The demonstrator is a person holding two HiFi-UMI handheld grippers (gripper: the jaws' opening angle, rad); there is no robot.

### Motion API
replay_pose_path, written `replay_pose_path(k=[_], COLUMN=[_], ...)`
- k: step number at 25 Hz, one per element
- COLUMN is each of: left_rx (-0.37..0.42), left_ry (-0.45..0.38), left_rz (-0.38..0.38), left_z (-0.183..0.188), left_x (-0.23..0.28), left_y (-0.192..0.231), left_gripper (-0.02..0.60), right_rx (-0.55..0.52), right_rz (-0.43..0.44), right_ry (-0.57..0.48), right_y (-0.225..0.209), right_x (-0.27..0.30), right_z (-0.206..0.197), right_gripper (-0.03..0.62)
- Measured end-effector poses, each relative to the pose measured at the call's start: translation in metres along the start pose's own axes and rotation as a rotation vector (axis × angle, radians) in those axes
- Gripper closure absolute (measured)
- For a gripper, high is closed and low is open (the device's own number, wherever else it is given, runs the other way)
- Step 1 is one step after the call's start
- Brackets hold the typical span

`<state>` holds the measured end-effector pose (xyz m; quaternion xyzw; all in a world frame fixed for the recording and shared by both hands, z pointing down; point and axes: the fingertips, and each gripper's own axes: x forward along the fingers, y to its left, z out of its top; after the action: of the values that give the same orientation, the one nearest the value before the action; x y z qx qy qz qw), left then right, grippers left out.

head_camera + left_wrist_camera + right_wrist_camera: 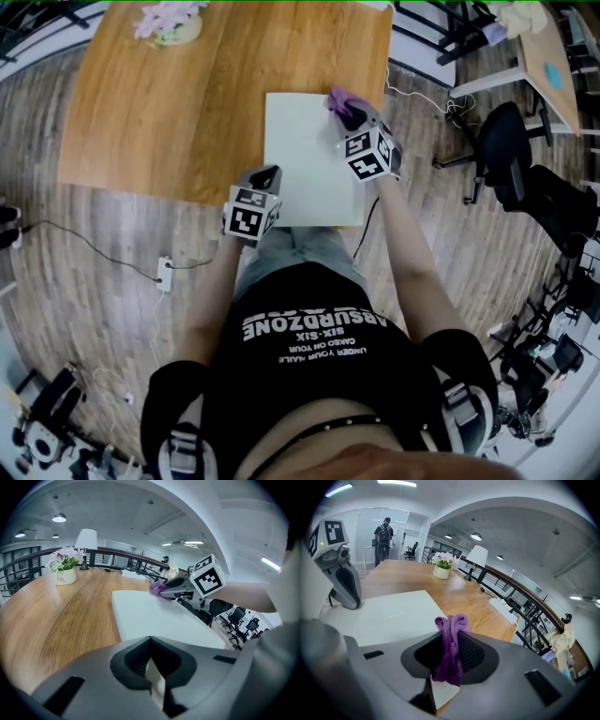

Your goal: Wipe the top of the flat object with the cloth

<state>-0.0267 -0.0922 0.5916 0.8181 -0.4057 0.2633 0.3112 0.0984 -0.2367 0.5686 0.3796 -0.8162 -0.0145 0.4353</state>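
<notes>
a person stands at the near edge of a wooden counter (178, 103). a flat white rectangular board (309, 169) lies on it at their 12 o'clock, its near end seeming to overhang. the right tool (351, 112) is clamped on a soft purple knitted cloth (337, 99) at the board's 1 o'clock corner. the left tool (271, 176), jaws drawn together, sits at the board's 7 o'clock corner; whether it pinches the edge is unclear. the cloth looks limp and light, best pinched in a bunch. the board looks stiff, light and likely to slide, so bracing an edge seems wise.
</notes>
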Motion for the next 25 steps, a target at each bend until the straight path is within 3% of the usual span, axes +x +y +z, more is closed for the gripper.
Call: replay_pose_path(k=[16,25], left_rx=[-0.005,0.023], left_ry=[-0.020,-0.027], left_rz=[0.000,0.027], left_z=[0.003,0.003], left_x=[0.002,0.004], left_y=[-0.002,0.000], left_gripper=[0.566,0.566], right_rx=[-0.089,-0.065], right_rz=[0.067,0.078], right_ry=[-0.059,-0.104], right_y=[0.033,0.036], right_x=[0.016,0.016], right_z=[0.030,0.024], right_gripper=[0.491,0.494])
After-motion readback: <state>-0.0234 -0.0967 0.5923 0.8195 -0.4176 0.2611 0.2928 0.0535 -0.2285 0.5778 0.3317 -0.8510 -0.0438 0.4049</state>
